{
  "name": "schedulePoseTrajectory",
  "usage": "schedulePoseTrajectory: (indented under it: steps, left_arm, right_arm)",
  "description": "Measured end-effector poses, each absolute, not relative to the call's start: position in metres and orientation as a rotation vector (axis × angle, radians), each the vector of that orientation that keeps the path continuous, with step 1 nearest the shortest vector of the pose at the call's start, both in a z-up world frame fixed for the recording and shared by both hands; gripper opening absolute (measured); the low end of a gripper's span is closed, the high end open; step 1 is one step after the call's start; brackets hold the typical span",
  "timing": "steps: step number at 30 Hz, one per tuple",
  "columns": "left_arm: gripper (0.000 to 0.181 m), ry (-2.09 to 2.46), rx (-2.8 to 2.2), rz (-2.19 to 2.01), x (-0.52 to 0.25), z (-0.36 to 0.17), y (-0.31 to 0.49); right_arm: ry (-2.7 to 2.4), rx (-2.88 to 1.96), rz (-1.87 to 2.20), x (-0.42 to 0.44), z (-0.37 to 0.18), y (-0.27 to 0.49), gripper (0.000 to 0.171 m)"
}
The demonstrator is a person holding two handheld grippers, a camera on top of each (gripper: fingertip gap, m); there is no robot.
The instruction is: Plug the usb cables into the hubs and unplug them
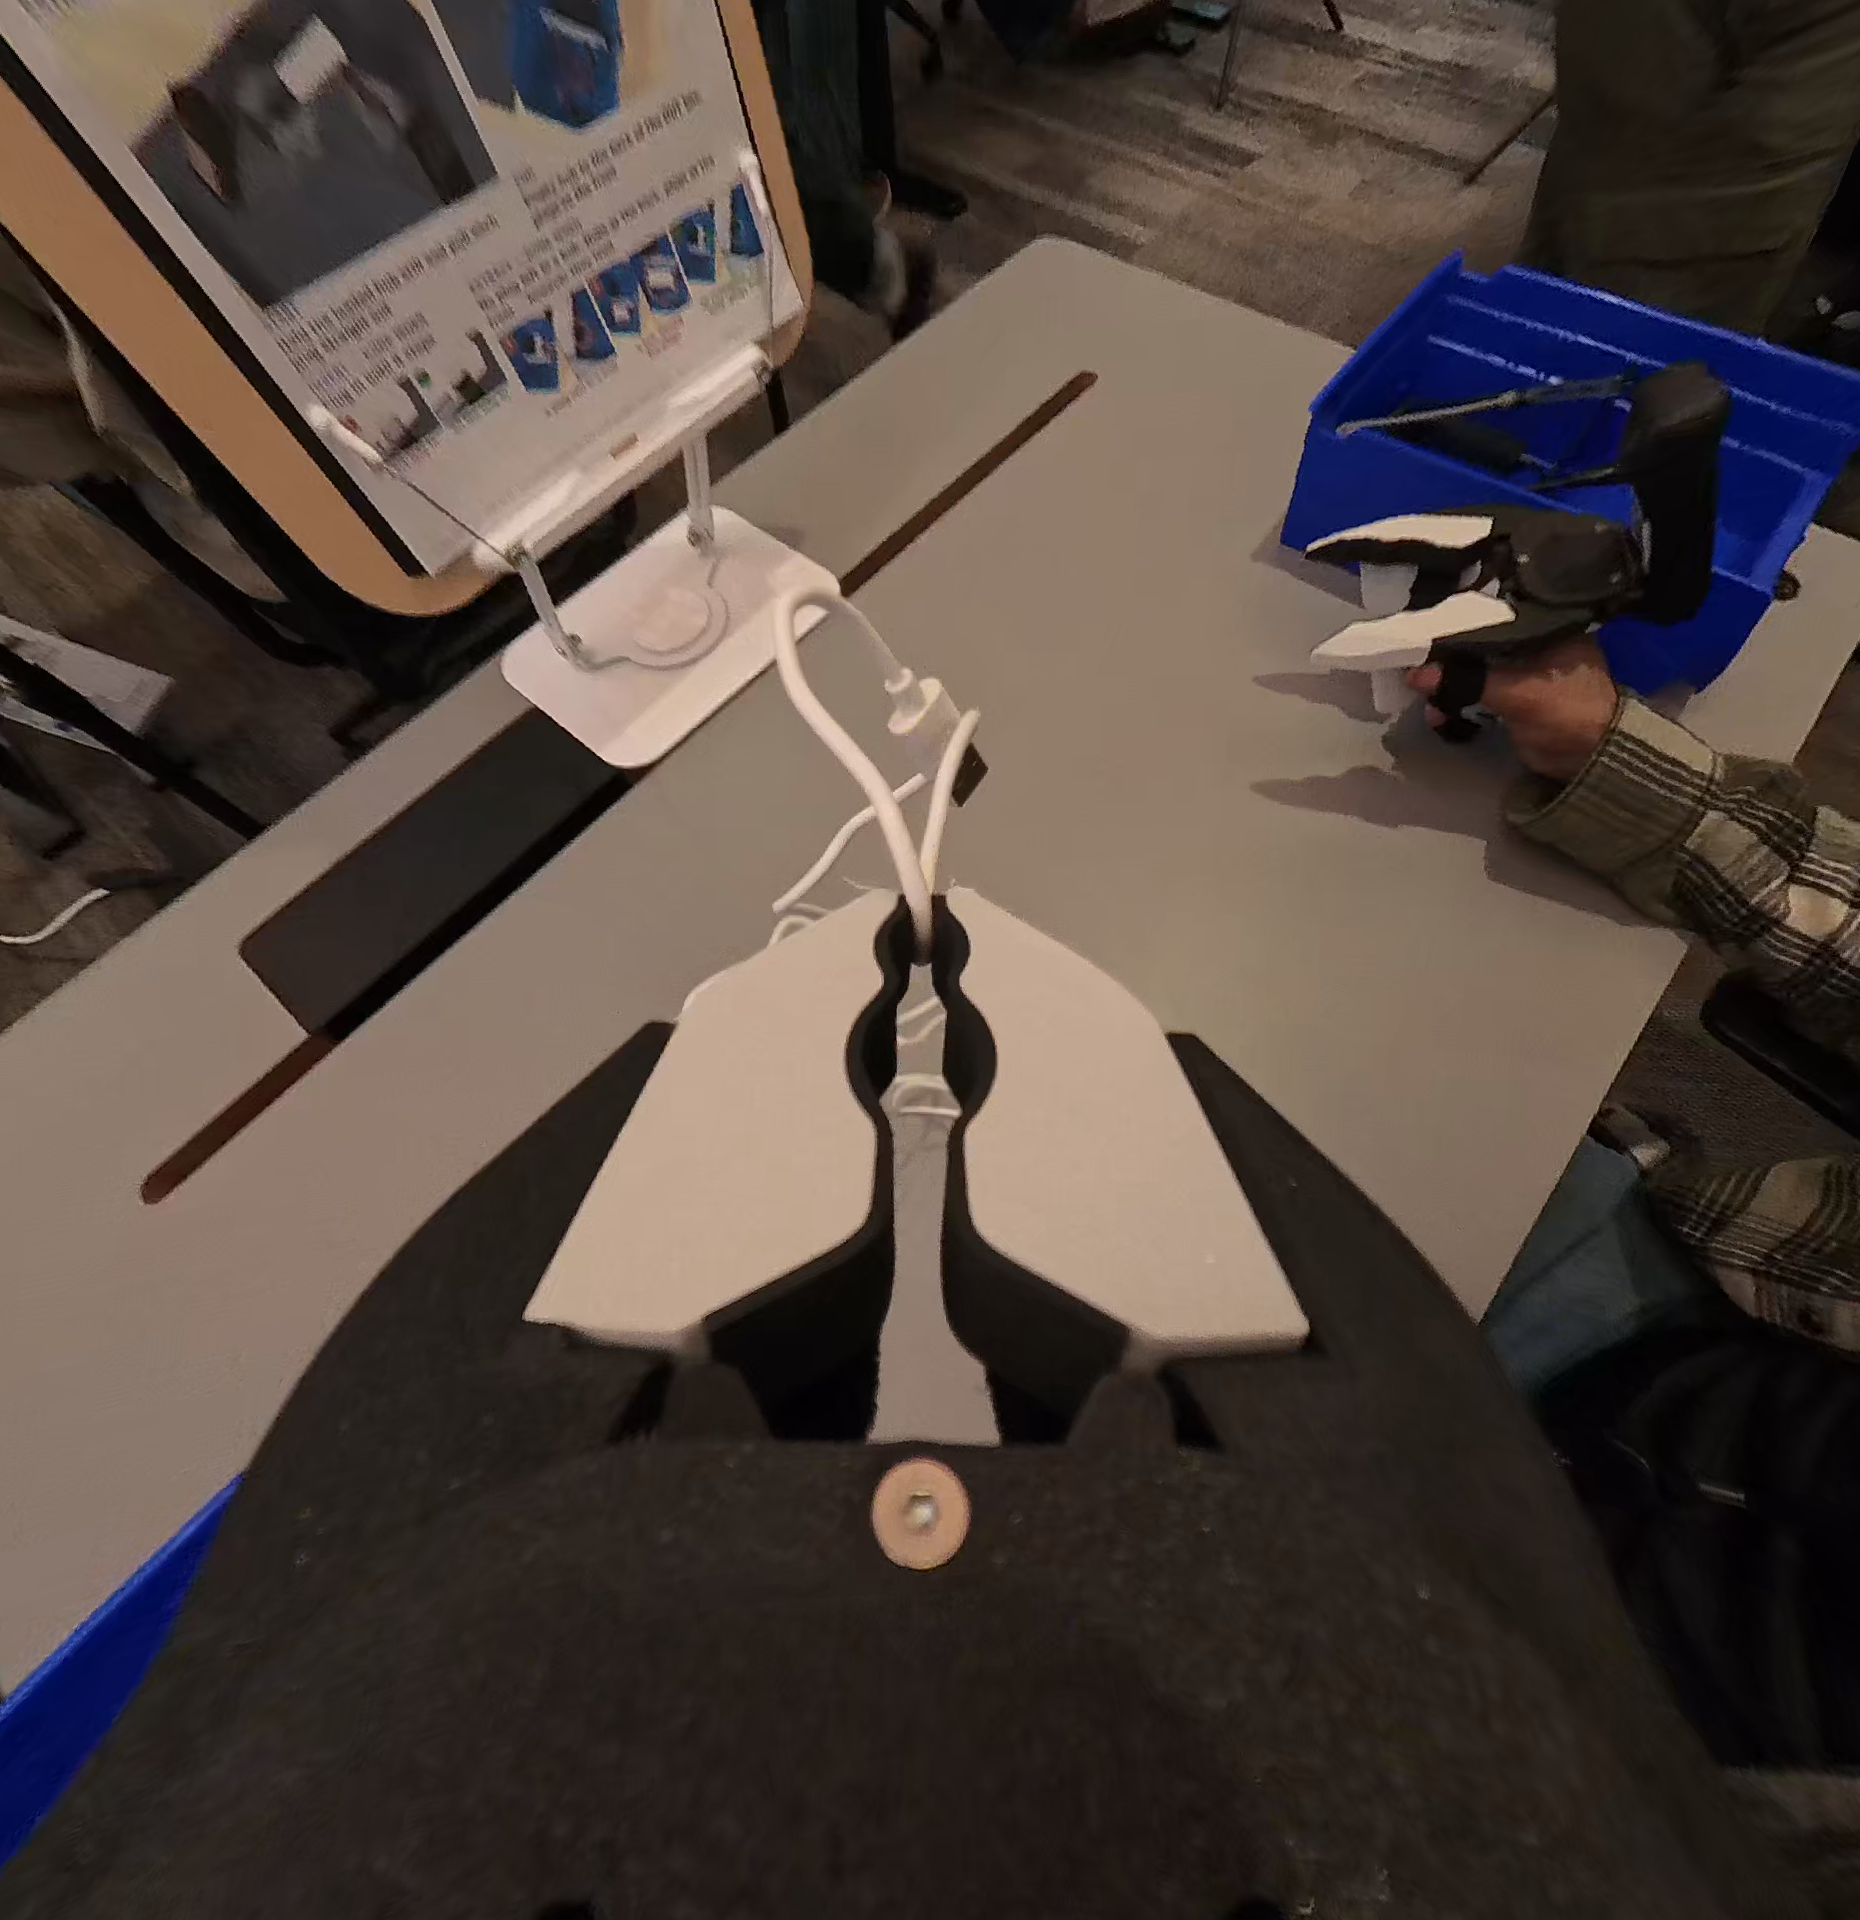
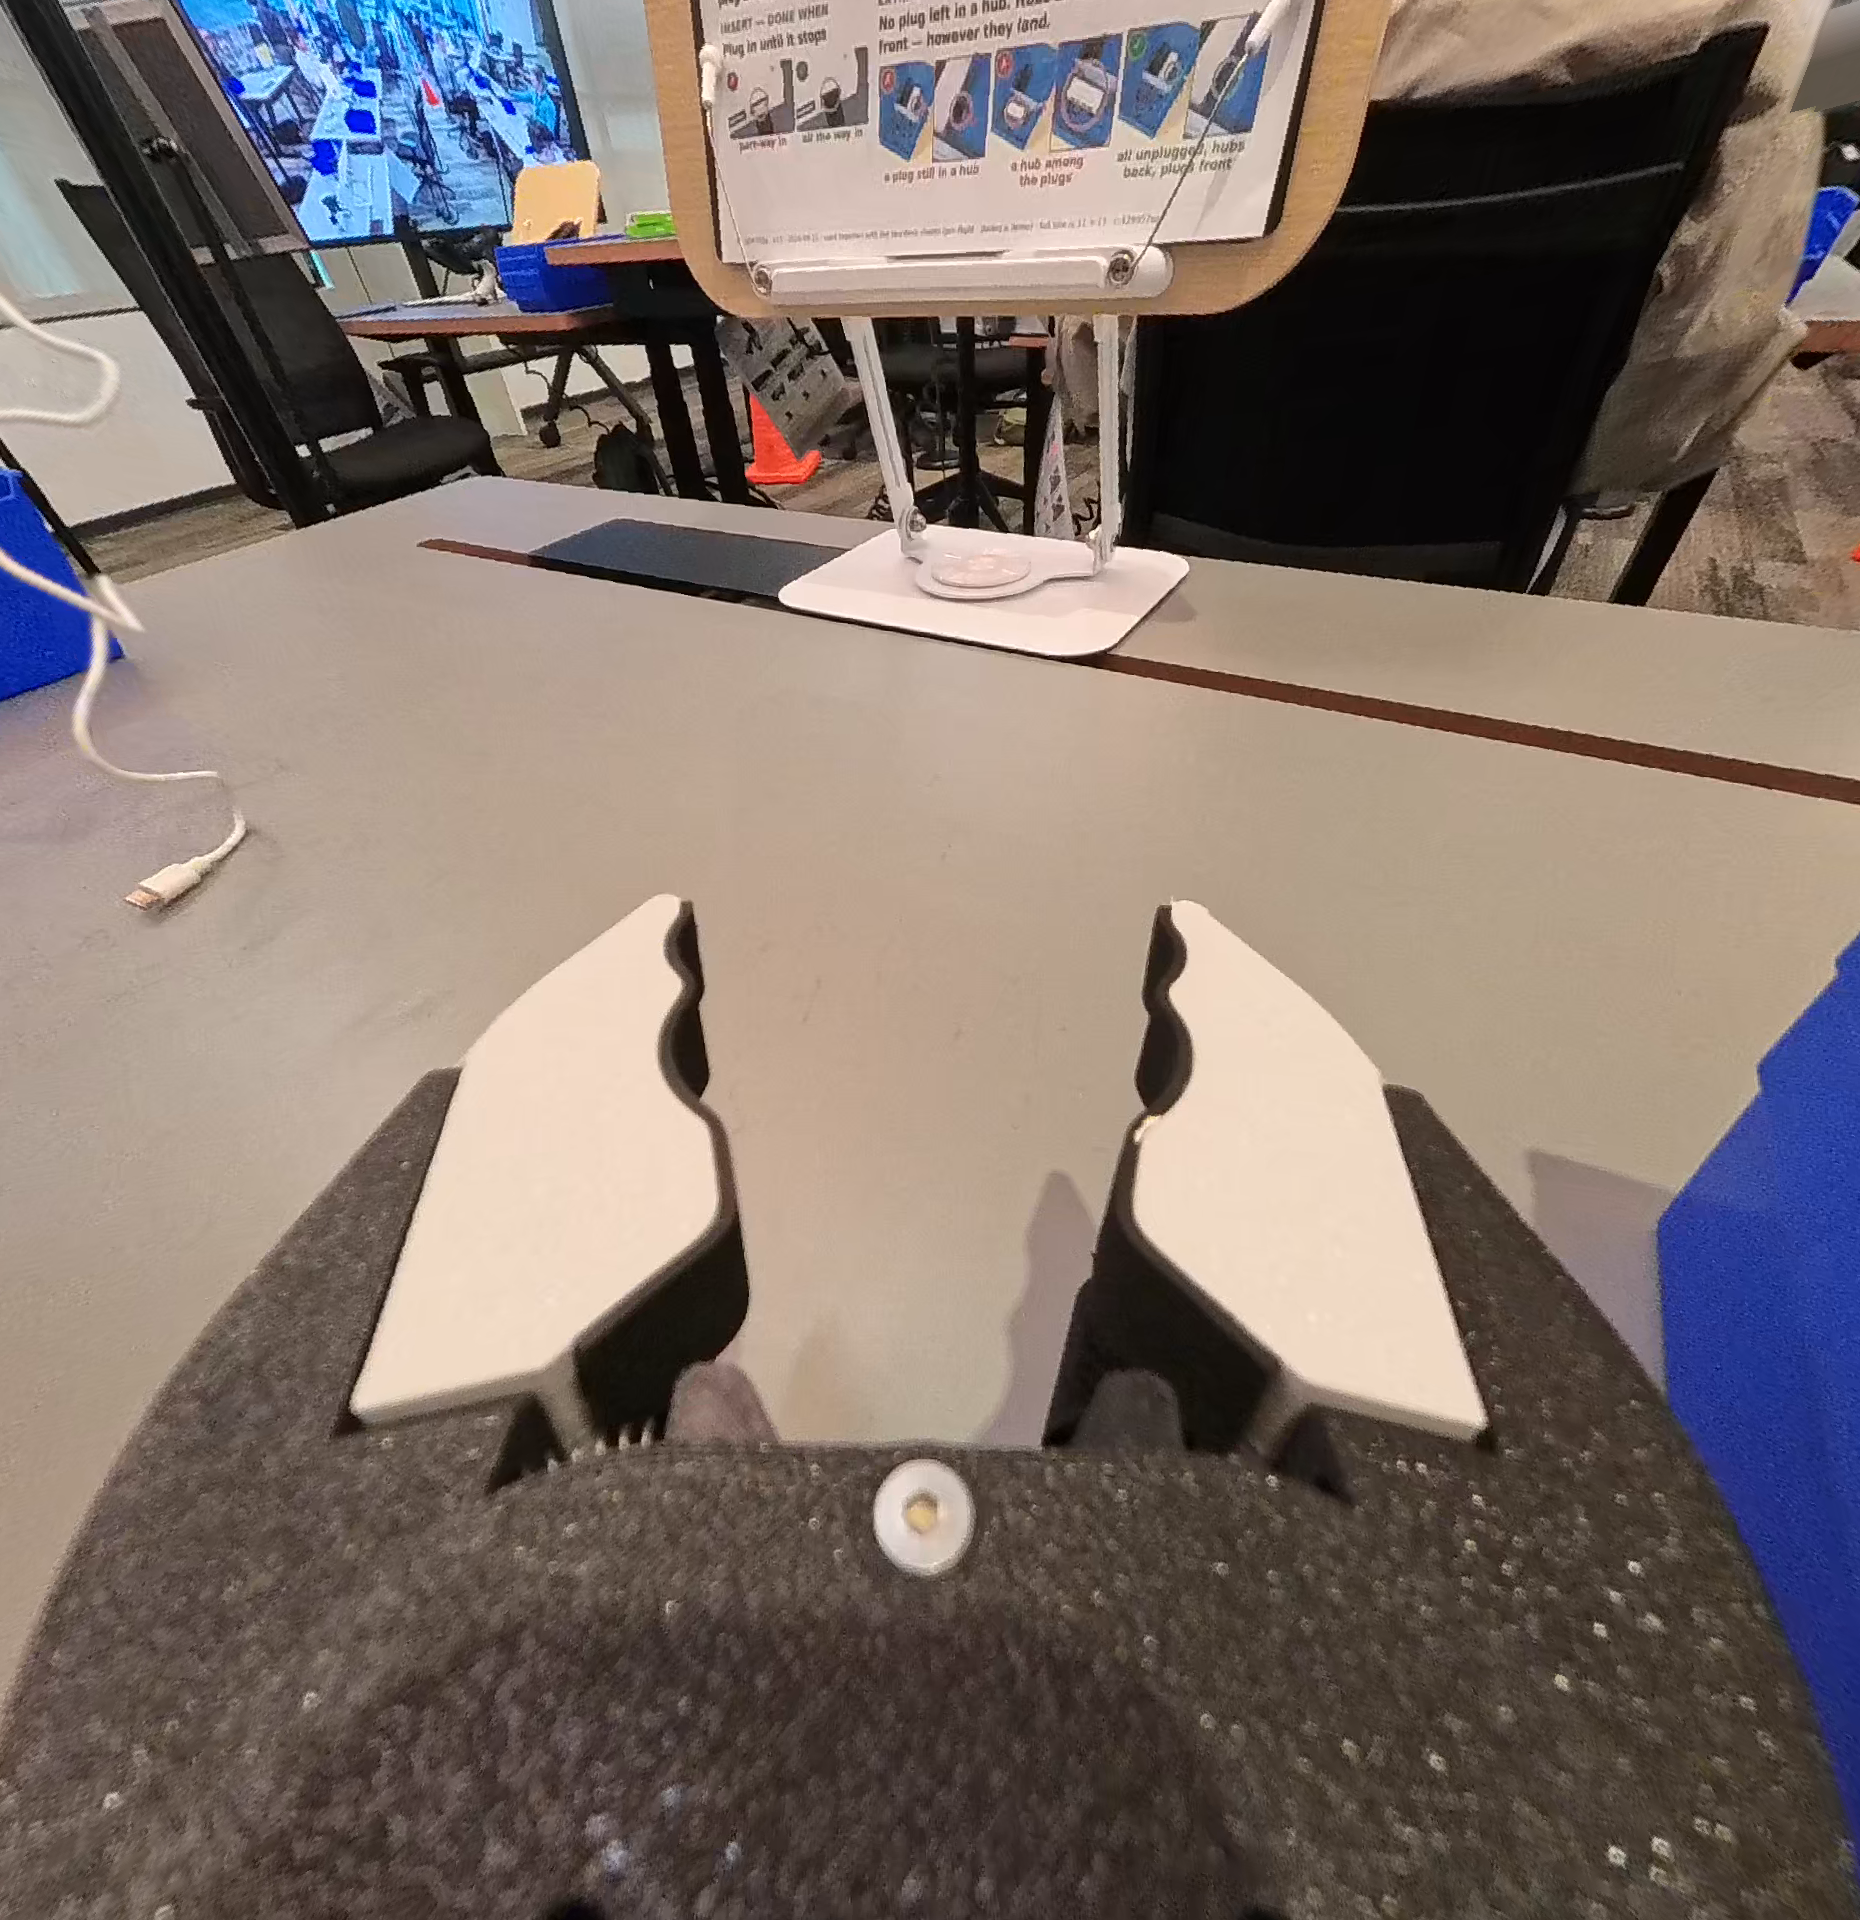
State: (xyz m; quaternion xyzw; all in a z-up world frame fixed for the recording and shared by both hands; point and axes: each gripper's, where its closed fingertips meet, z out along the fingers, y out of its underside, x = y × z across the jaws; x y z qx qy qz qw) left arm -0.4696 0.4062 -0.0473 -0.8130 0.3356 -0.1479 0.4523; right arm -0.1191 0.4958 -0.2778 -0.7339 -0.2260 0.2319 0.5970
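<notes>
Now your left gripper clenched on white USB cable; hub dangles at 12 o'clock. Right gripper released, empty, nearer blue bin.

An office-like data-collection room: grey counter with an instruction sheet on a stand, blue bins, office chairs, carpet, and a wall screen far left.

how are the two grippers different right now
The left gripper is shut on the white usb cable, lifted above the grey table; the right gripper is open and empty. The left one sits high, the right one low near the table. Both have white fingers on black bodies.
</notes>
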Motion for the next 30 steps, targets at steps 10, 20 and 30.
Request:
schedulePoseTrajectory:
  steps: [10, 20, 30]
  left_arm:
    - [0.002, 0.843, -2.123, -0.42, -0.476, -0.119, 0.414]
    - [0.002, 0.879, -2.211, -0.506, -0.464, -0.189, 0.417]
    - [0.002, 0.895, -2.299, -0.56, -0.455, -0.254, 0.42]
  right_arm:
    - [-0.53, -1.71, 0.536, -0.12, -0.28, 0.496, 0.081]
    - [-0.535, -1.713, 0.534, -0.121, -0.281, 0.496, 0.081]
    - [-0.533, -1.715, 0.535, -0.12, -0.281, 0.497, 0.081]
